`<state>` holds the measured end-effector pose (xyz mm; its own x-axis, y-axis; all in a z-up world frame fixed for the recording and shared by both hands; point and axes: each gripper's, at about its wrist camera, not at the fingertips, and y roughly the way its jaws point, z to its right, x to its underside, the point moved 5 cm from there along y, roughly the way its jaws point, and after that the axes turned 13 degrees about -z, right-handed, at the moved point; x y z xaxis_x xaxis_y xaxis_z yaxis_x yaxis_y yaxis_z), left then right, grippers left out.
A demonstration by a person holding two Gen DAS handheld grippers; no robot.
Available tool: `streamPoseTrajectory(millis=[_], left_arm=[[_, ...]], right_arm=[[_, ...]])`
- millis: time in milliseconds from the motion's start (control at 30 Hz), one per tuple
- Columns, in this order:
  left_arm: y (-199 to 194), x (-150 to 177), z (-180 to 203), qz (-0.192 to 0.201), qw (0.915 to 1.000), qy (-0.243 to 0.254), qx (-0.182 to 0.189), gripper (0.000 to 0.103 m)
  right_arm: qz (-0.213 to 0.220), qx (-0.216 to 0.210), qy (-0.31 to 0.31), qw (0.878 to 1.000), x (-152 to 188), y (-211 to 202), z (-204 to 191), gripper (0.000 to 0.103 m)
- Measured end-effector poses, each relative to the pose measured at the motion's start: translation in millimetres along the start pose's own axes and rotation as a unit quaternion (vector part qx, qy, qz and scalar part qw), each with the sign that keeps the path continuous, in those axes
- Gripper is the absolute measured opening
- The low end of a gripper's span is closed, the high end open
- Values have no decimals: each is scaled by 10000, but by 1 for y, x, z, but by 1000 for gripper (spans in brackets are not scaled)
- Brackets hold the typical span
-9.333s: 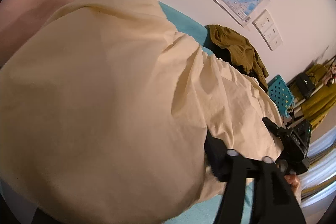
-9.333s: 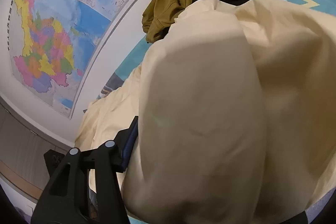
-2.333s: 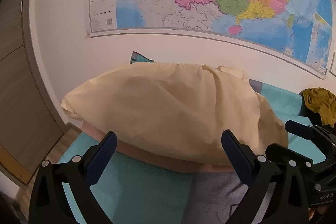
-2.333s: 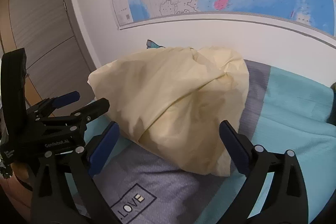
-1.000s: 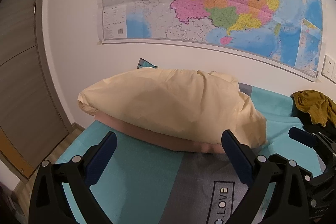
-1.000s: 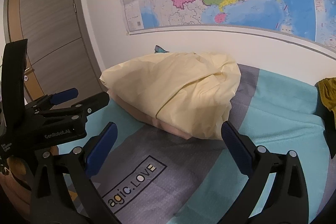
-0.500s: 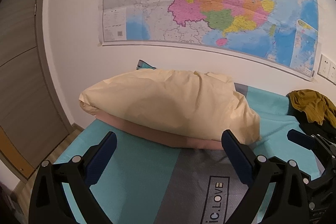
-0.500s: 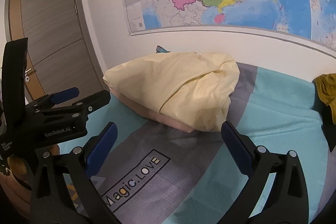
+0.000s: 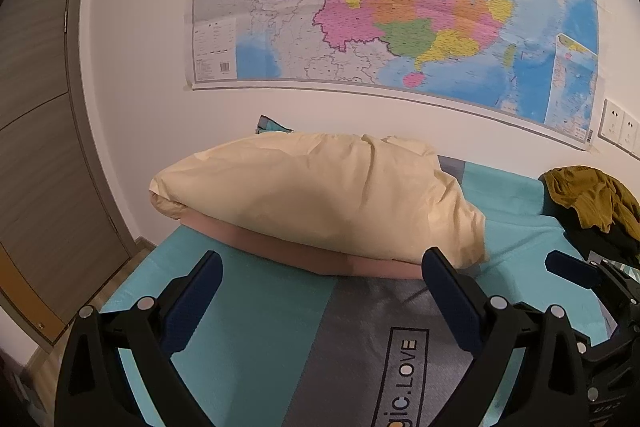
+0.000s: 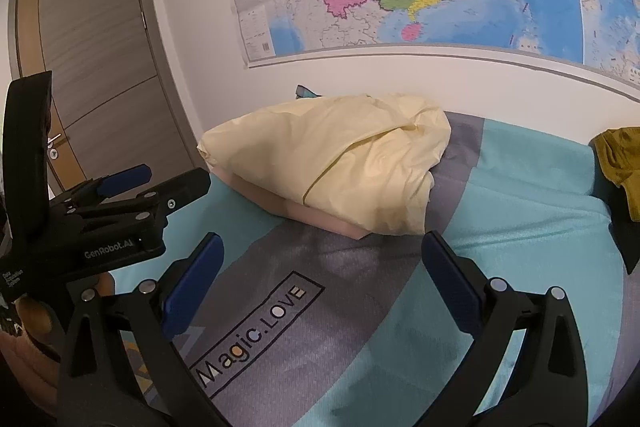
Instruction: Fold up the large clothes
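A folded cream garment (image 9: 320, 195) lies on top of a folded pink garment (image 9: 304, 253) at the far end of the bed, by the wall. It also shows in the right wrist view (image 10: 332, 159), with the pink garment (image 10: 320, 217) under it. My left gripper (image 9: 320, 291) is open and empty, held back from the stack above the bedspread. My right gripper (image 10: 320, 267) is open and empty, also short of the stack. The left gripper shows at the left of the right wrist view (image 10: 120, 203).
The bed has a teal and grey cover (image 10: 500, 227) with "Magic.LOVE" printed on it. An olive and black clothes pile (image 9: 592, 203) lies at the right by the wall. A large map (image 9: 400, 7) hangs above. A wooden door (image 10: 88, 75) stands at the left.
Both grippers have let go of the cream garment, which now rests on the pink one, and have drawn back from the stack. In the last second they backed away a little more.
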<state>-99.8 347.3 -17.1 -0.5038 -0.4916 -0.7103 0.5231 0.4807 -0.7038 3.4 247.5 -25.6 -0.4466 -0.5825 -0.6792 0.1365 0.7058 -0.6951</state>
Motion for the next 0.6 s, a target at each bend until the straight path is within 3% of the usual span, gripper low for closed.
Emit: streamPoseTrajectory(millis=[600], left_arm=[[-3, 5, 6, 7, 10000, 66, 12, 96]], right_arm=[[22, -39, 51, 10000, 6, -4, 5, 97]])
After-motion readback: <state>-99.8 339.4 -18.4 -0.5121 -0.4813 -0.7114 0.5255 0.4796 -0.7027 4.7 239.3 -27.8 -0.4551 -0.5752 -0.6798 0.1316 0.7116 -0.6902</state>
